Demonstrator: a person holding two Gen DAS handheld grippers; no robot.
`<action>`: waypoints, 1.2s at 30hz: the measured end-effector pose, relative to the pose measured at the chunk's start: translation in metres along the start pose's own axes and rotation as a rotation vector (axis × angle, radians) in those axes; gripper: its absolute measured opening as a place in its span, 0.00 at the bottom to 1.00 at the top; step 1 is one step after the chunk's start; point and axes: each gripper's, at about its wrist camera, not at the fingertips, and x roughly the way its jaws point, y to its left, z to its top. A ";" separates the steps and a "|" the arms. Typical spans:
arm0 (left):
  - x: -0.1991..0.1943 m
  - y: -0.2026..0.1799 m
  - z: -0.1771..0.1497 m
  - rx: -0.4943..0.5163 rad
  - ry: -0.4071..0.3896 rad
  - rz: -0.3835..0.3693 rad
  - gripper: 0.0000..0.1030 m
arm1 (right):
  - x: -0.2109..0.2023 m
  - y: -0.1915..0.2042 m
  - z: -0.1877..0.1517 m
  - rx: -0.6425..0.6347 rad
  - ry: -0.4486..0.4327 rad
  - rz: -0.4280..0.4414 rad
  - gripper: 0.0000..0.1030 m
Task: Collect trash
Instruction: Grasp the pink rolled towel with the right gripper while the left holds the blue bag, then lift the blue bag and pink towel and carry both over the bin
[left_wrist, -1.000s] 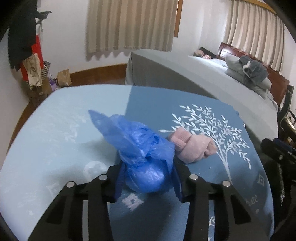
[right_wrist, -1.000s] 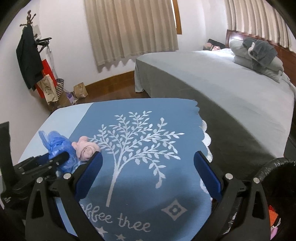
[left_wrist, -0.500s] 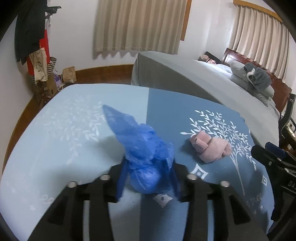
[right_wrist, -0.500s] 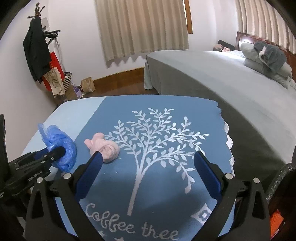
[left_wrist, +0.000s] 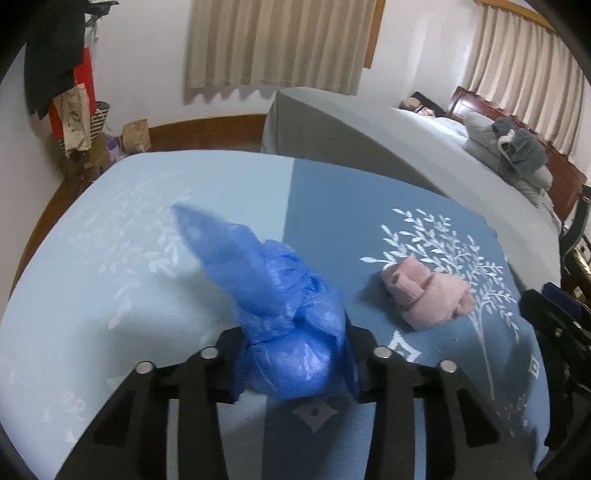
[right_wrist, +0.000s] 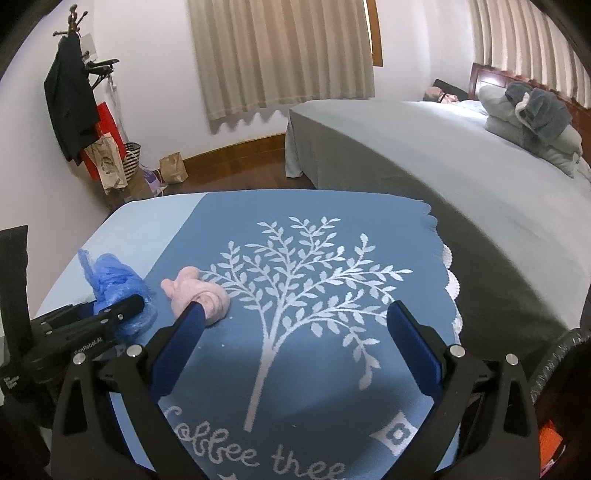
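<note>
Jaws of the left gripper (left_wrist: 295, 363) have just been closing and are clamped on one blue bag (left_wrist: 284, 321), knotted shut, its contents unseen. The bag's round end is held between the pads; its long tail points up and away to the left, over one blue cloth (right_wrist: 332, 236). One pink wad (right_wrist: 201, 295) lies just beside it. The right gripper (right_wrist: 295, 328) is spread wide and grips nothing.
</note>
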 end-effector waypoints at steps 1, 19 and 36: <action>-0.002 0.000 0.000 0.002 -0.009 -0.004 0.36 | 0.000 0.002 0.000 -0.003 -0.001 0.002 0.93; -0.017 0.040 0.004 -0.015 -0.056 0.087 0.30 | 0.038 0.052 0.009 -0.039 0.032 0.048 0.93; -0.017 0.046 0.001 -0.034 -0.056 0.080 0.30 | 0.056 0.068 0.005 -0.079 0.118 0.127 0.40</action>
